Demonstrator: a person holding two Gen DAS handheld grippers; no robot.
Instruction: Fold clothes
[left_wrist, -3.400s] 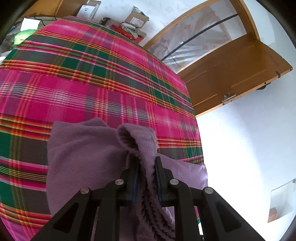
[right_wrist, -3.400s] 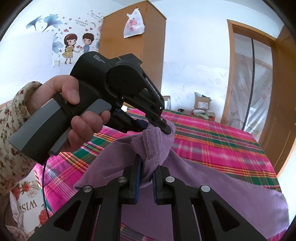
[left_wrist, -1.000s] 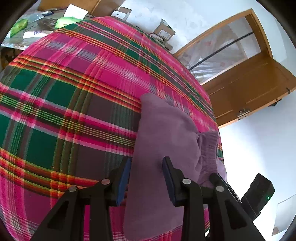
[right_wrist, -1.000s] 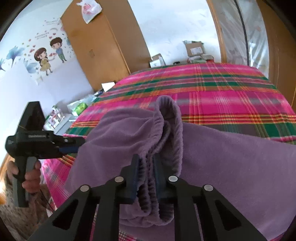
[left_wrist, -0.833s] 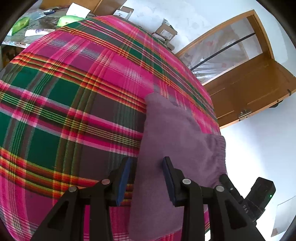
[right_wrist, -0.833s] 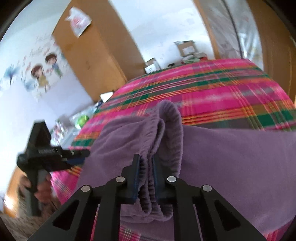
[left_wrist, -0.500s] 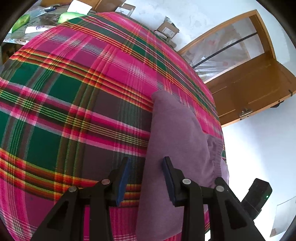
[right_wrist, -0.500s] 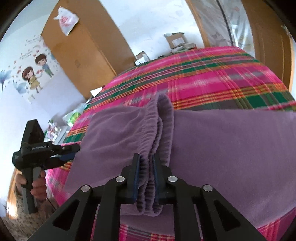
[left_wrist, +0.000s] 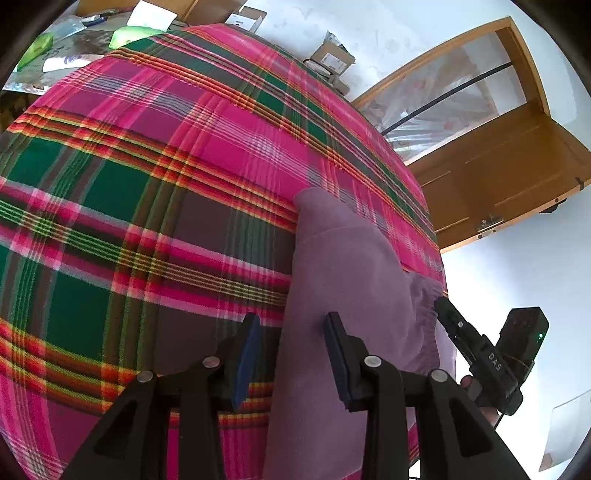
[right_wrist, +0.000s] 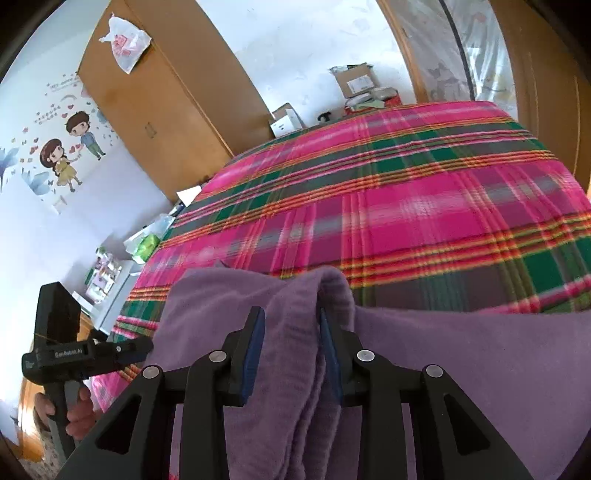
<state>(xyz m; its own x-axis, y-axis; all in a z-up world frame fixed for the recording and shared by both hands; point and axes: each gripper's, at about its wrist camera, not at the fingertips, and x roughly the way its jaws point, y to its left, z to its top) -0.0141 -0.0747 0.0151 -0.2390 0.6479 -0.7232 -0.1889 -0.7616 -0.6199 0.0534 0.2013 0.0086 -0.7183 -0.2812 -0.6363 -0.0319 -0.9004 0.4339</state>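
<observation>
A purple fleece garment (left_wrist: 343, 266) lies flat along the near edge of the plaid bed (left_wrist: 147, 184). My left gripper (left_wrist: 291, 350) hovers open over the garment's left border, touching nothing. In the right wrist view the garment's (right_wrist: 461, 350) gathered waistband stands as a ridge between the pads of my right gripper (right_wrist: 291, 343). Its jaws are opening and the fabric sits slack in the gap. The right gripper (left_wrist: 448, 314) shows at the garment's right end in the left wrist view. The left gripper (right_wrist: 136, 349) shows at the lower left, held by a hand (right_wrist: 77, 406).
The pink and green plaid sheet (right_wrist: 406, 184) stretches far beyond the garment. A wooden wardrobe (right_wrist: 166, 92) and cardboard boxes (right_wrist: 354, 83) stand behind the bed. A cluttered side table (right_wrist: 110, 273) is at the left, and an open wooden door (left_wrist: 498, 177) at the right.
The right gripper's jaws have spread apart around the waistband fold it was pinching. It drew the garment sideways, which now lies lower and flatter. The left gripper stayed open and still.
</observation>
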